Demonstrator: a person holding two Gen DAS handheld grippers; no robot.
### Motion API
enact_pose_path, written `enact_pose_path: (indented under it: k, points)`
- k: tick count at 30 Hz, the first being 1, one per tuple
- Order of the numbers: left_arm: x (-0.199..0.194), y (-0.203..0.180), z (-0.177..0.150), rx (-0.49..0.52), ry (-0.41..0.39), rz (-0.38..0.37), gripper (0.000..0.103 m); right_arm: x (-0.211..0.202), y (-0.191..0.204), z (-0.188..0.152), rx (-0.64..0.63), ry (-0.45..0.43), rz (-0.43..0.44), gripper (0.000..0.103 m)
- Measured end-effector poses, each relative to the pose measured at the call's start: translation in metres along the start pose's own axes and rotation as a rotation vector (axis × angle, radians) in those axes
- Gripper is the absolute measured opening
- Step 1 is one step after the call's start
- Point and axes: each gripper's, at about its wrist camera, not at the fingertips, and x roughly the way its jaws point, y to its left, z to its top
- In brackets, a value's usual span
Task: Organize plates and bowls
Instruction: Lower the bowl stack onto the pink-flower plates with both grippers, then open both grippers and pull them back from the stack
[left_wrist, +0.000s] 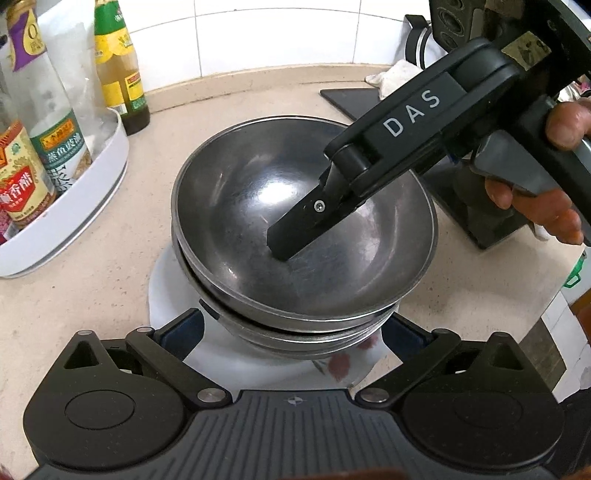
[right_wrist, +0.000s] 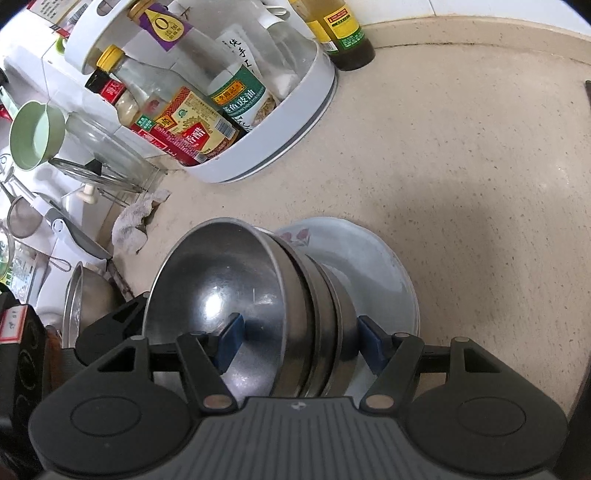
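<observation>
1. While the stack of steel bowls sits on the floral plate on the tabletop, the right gripper is spread wide, one finger inside the top bowl, the other outside the stack.
2. Left gripper is spread open at the stack's base, gripping nothing.
3. Judgement: stacking appears nearly complete; the next move calls for withdrawing without tipping the tilted bowls.

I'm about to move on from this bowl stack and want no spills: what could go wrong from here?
1. The steel bowls are nested unevenly and lean on the floral plate; a tug could slide or topple them.
2. The right gripper straddles the whole stack wall, one finger inside the top bowl, so lifting may split the stack.
3. The open left gripper flanks the base and could nudge it.
</observation>
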Motion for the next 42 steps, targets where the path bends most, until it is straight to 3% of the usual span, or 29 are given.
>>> enact_pose_path:
  k: [17,29,42]
  points:
    - [-0.016,-0.003,-0.002,0.006,-0.028,0.031,0.103,-0.013,-0.005,-0.008,0.037,-0.041,-0.038,0.063]
    - [-0.028,-0.001,-0.005,-0.018,-0.04,0.083,0.103,-0.031,0.005,-0.021,-0.003,-0.109,-0.09,0.063]
    - [-0.062,0.003,-0.018,-0.166,-0.126,0.178,0.103,-0.058,0.034,-0.052,-0.076,-0.218,-0.15,0.063]
